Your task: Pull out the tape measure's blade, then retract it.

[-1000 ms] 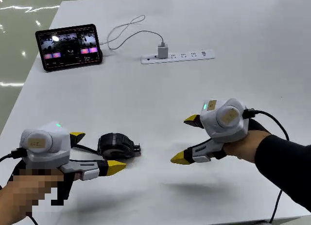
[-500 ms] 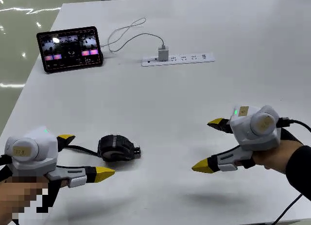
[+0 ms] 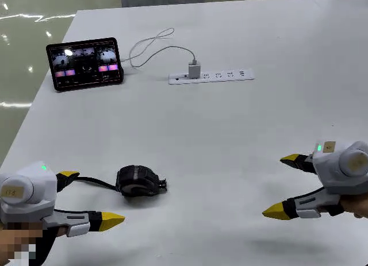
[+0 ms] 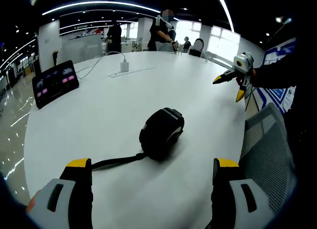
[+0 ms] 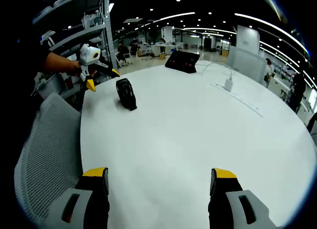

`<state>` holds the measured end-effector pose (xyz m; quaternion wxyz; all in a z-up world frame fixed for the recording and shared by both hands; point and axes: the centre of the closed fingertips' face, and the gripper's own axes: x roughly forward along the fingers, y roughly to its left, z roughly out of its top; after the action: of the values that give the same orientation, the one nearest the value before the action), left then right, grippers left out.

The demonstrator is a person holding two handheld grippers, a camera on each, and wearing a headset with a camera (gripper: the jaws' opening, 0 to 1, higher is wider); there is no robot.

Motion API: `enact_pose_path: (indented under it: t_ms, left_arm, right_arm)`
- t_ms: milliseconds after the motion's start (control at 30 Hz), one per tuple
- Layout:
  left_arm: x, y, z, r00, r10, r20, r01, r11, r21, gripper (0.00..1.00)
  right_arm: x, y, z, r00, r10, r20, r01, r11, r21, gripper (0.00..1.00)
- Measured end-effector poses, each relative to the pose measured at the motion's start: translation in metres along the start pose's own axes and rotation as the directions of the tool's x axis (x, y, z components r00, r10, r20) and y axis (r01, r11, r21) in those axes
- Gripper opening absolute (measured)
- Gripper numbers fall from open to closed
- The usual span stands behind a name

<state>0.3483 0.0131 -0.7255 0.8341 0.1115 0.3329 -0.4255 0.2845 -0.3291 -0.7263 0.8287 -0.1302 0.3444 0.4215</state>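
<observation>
A black tape measure (image 3: 138, 180) lies on the white table (image 3: 230, 134), its blade fully in and its black wrist strap (image 3: 92, 181) trailing left. In the left gripper view the tape measure (image 4: 162, 132) sits a short way ahead of the jaws. My left gripper (image 3: 89, 198) is at the near left, open and holding nothing, with the strap running between its yellow tips. My right gripper (image 3: 288, 185) is at the near right, open and empty, far from the tape measure (image 5: 126, 93). The right gripper (image 4: 233, 80) also shows in the left gripper view, and the left gripper (image 5: 96, 73) in the right gripper view.
A tablet (image 3: 85, 63) with a lit screen stands at the far left. A white power strip (image 3: 211, 76) with a charger (image 3: 195, 69) and cable (image 3: 152, 45) lies behind the middle. A mesh chair (image 5: 44, 150) stands at the table's edge.
Both grippers have drawn back and apart: the left one toward the near left away from the tape measure, the right one to the right edge. The tape measure has stayed put.
</observation>
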Motion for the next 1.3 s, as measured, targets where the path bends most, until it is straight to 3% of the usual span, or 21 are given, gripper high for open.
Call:
enact_pose_path:
  t_ms: [367, 667, 1067, 1300]
  left_arm:
    - [-0.013, 0.004, -0.009, 0.9998, 0.000, -0.018, 0.000, 1.000, -0.009, 0.99]
    - [-0.014, 0.005, -0.014, 0.9998, 0.005, -0.020, -0.005, 1.000, -0.011, 0.99]
    - [-0.017, 0.001, -0.014, 0.9997, -0.011, -0.024, 0.010, 0.999, -0.035, 0.99]
    - [-0.020, 0.004, -0.014, 0.9997, -0.004, -0.023, 0.003, 0.999, -0.039, 0.99]
  right_arm:
    - [-0.021, -0.014, -0.030, 0.9989, -0.041, -0.024, 0.041, 0.999, 0.021, 0.99]
    - [-0.038, -0.022, -0.040, 0.9961, -0.083, -0.030, 0.084, 0.996, 0.021, 0.99]
    - [-0.042, -0.020, -0.051, 0.9950, -0.085, -0.051, 0.086, 0.996, 0.009, 0.99]
    - [-0.044, -0.022, -0.050, 0.9948, -0.090, -0.047, 0.091, 0.996, 0.012, 0.99]
